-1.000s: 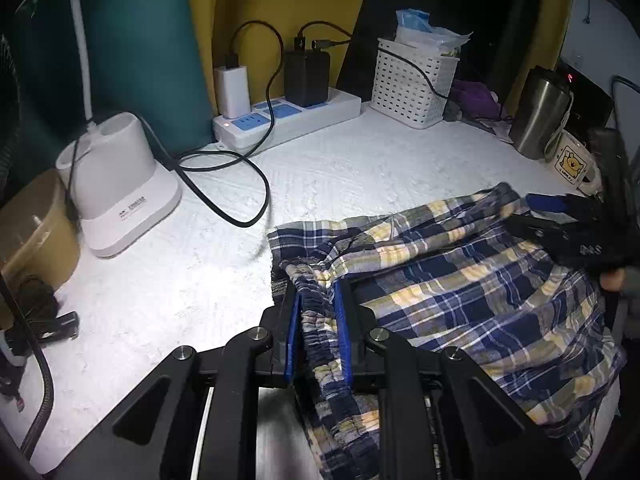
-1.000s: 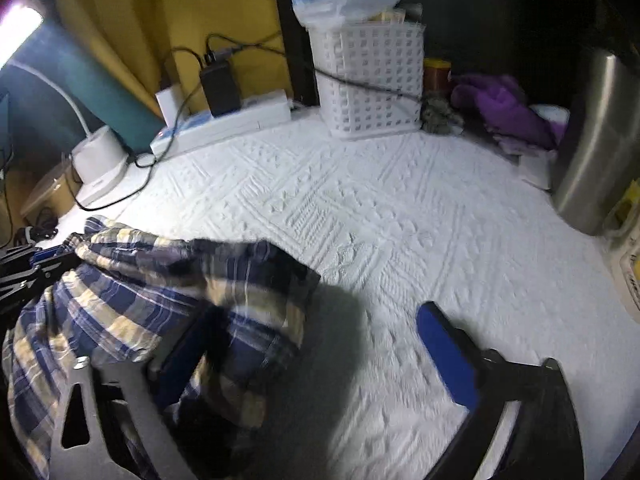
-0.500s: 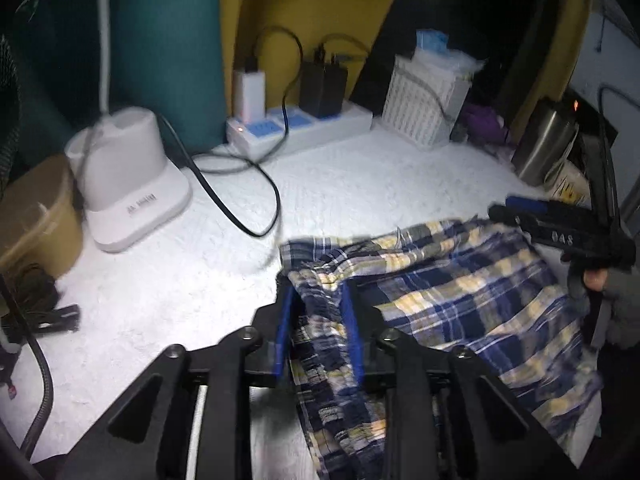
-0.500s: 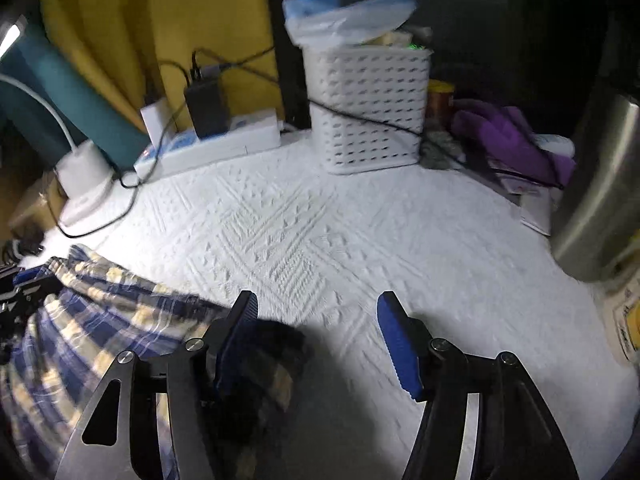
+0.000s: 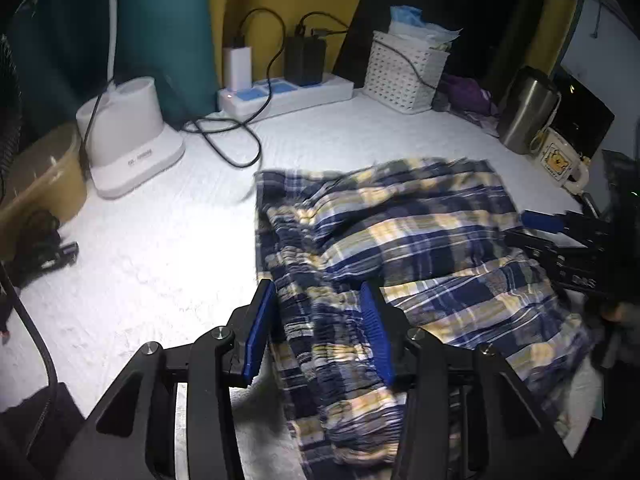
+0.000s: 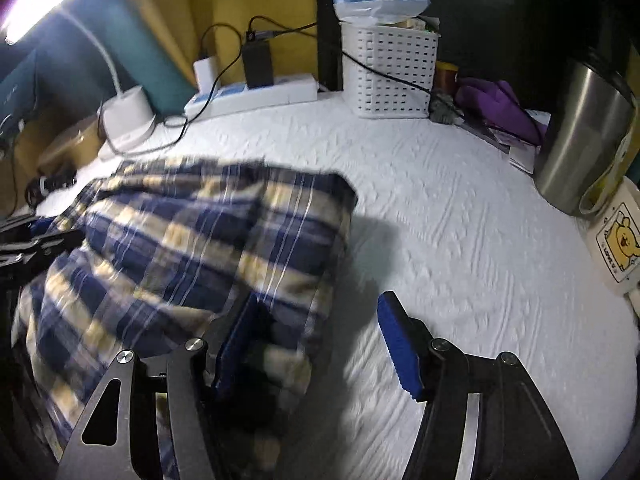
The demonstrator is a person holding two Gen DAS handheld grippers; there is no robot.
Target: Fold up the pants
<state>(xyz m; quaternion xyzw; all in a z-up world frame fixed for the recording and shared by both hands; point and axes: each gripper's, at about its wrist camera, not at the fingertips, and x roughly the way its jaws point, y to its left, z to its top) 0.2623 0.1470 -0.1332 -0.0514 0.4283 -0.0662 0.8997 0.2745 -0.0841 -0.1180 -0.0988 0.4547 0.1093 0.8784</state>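
1. I see the pants [image 5: 404,240] in a navy, pale yellow and white plaid, lying between my left gripper's [image 5: 318,332] blue pads [image 5: 260,328].
2. Ahead lies a white embossed table cover [image 6: 460,220].
3. Far ahead stand a white perforated basket [image 5: 404,72] and a white power strip [image 5: 288,94] with blue sockets.
4. Ahead to the right: a brushed steel kettle [image 6: 580,136] and a white mug [image 5: 560,160] with a yellow bear.

Open quilt [image 6: 460,216] between pants [image 6: 192,232] and kettle [image 6: 580,136]
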